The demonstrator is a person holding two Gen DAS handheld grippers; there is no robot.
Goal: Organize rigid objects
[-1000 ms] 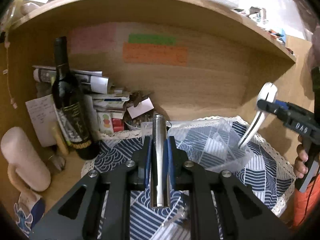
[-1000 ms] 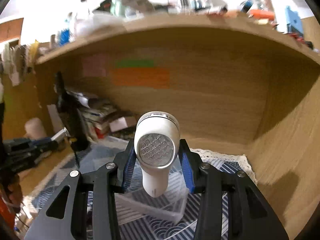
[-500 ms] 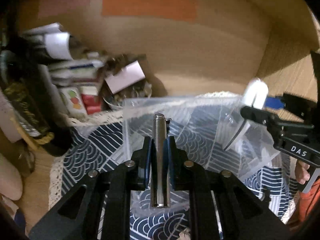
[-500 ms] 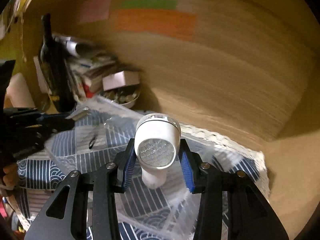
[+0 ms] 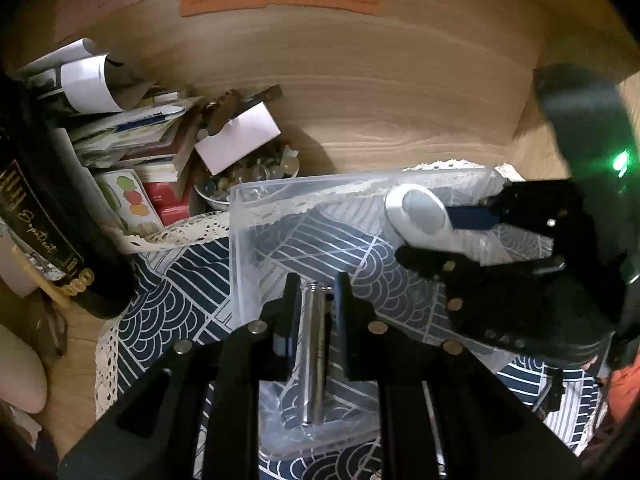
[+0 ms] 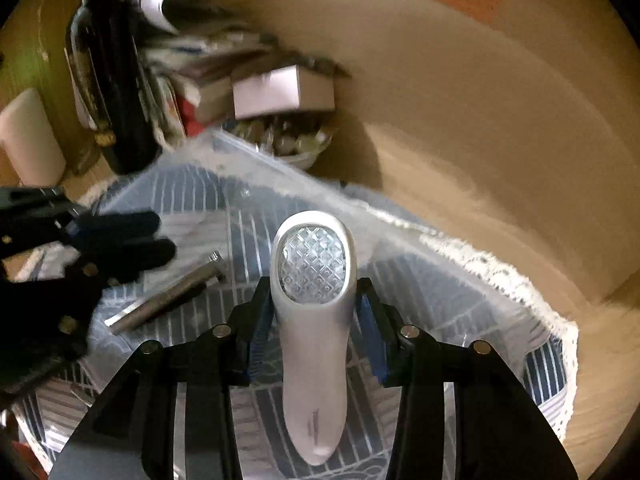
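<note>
A clear plastic box (image 5: 244, 240) stands on a blue patterned cloth inside a wooden shelf; it also shows in the right wrist view (image 6: 224, 152). A silver metal tube (image 5: 314, 360) lies on the box floor between the parted fingers of my left gripper (image 5: 316, 292), which is open just above it. The tube also shows in the right wrist view (image 6: 168, 296). My right gripper (image 6: 312, 296) is open over the box, and a white handheld device with a faceted lens (image 6: 312, 320) lies between its fingers. The device also shows in the left wrist view (image 5: 420, 216).
A dark wine bottle (image 5: 44, 216) stands left of the box. Stacked papers and small boxes (image 5: 132, 136) and a bowl of small items (image 5: 248, 176) crowd the back left corner. The wooden back wall (image 5: 400, 100) is close behind. A pale roll (image 5: 16, 368) lies at the far left.
Both grippers moved down into the clear box and opened. The left let go of the metal tube, which now lies on the box floor. The right jaws have parted from the white device.
</note>
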